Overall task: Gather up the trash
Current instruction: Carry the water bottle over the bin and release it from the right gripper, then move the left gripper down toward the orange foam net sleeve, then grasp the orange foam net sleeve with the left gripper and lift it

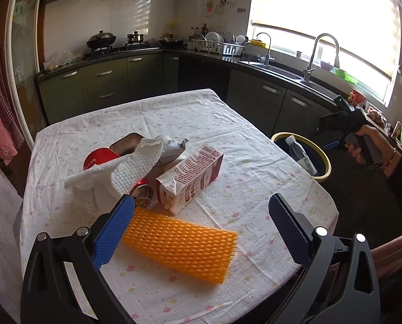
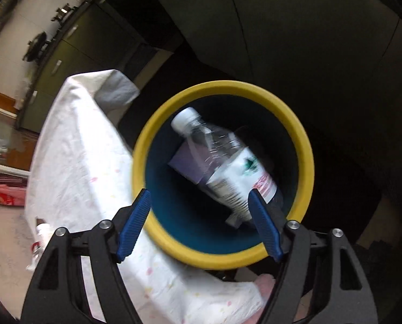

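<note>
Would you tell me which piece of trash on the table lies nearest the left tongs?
The orange foam net sleeve, flat between the open left tongs; the milk carton lies farther back.

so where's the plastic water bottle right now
The water bottle lies tilted inside the yellow-rimmed bin, leaning on a purple box; in the left wrist view the bin stands right of the table.

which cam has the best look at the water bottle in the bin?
Right wrist: it looks straight down into the yellow-rimmed bin, showing the water bottle cap to label. Left wrist shows only the bottle's top half, small, at the table's far edge.
</note>
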### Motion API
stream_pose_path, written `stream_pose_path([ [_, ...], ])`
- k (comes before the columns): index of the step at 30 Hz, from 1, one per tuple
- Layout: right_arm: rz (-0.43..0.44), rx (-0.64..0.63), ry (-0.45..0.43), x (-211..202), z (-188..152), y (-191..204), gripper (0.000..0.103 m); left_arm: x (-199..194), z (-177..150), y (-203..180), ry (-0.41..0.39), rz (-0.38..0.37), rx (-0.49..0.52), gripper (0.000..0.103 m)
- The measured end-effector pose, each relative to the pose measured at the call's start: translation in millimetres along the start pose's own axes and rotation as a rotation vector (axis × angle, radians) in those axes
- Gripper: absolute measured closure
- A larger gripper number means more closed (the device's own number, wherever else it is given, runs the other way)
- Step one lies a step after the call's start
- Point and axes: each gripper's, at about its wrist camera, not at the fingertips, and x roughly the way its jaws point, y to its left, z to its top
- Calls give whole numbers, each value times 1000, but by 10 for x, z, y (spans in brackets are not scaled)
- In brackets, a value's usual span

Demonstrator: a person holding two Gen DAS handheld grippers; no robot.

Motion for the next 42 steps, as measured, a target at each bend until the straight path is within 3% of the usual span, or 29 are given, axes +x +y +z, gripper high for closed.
stream_pose_path([
  [8,168,-132,-49,-315,-718,413,23,87,-102,-46,26,-3,13,5],
  [13,213,-279,-95,-408,-1202,751,19,105,-299,-46,77,32,30,5],
  [18,252,-340,-85,-401,-1480,846,19,136,-484,41,126,69,-1,5],
  [24,248,-437,-101,-455,-1667,974,18,272,-652,303,224,38,-205,5],
  [30,246,-491,-125,-414,-1695,1010,17,473,-575,328,288,22,-361,5],
  [33,260,-497,-132,-374,-1696,986,16,659,-488,291,343,67,-424,5],
  [36,299,-498,-126,-333,-1694,956,16,777,-443,354,374,164,-503,5],
  [42,366,-508,-124,-248,-1669,923,15,923,-358,431,401,278,-663,5],
])
